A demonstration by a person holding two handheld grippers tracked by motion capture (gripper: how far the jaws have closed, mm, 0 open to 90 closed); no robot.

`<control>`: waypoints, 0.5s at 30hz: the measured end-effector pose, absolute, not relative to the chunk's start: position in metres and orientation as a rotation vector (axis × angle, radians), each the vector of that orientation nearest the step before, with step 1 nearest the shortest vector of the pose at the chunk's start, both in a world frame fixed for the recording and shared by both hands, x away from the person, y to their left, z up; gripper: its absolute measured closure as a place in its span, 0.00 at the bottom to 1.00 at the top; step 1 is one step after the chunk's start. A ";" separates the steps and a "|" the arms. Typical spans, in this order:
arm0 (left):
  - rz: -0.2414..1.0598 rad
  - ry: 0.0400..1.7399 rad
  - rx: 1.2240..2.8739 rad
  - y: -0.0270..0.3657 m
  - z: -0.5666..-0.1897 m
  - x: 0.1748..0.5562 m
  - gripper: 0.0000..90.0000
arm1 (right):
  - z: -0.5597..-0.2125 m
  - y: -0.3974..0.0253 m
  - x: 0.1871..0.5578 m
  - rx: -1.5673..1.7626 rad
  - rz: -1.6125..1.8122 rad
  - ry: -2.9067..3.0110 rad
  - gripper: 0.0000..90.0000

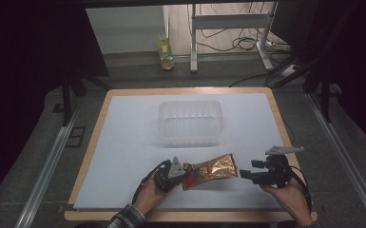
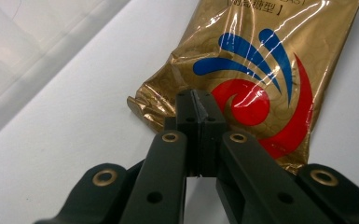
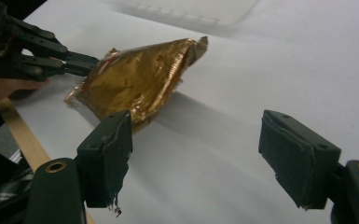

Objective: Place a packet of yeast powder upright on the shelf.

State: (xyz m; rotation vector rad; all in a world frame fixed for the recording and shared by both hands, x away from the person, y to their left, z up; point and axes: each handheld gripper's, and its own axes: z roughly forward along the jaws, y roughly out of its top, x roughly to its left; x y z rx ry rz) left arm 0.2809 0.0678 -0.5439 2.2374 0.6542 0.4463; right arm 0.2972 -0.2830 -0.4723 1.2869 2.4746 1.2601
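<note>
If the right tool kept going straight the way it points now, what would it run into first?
Most likely the gold foil pouch. The right tool is open and aimed at the pouch's near end, with bare white table cover between; the line may pass slightly beside it.

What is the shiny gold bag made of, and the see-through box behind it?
The gold bag looks like crinkly foil-plastic film: it glints, creases and carries printed red and blue swirls. The left claw is pinched on its edge. The box seems thin clear plastic, ribbed, with the white table cover showing through.
</note>
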 end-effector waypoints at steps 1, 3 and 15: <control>0.444 0.655 2.236 0.068 -0.544 0.281 1.00 | -0.472 -0.283 0.297 1.287 1.260 2.475 0.29; 0.439 0.657 2.233 0.068 -0.544 0.281 1.00 | -0.473 -0.277 0.301 1.291 1.284 2.495 0.29; 0.414 0.667 2.223 0.070 -0.544 0.283 1.00 | -0.482 -0.249 0.319 1.296 1.284 2.598 0.29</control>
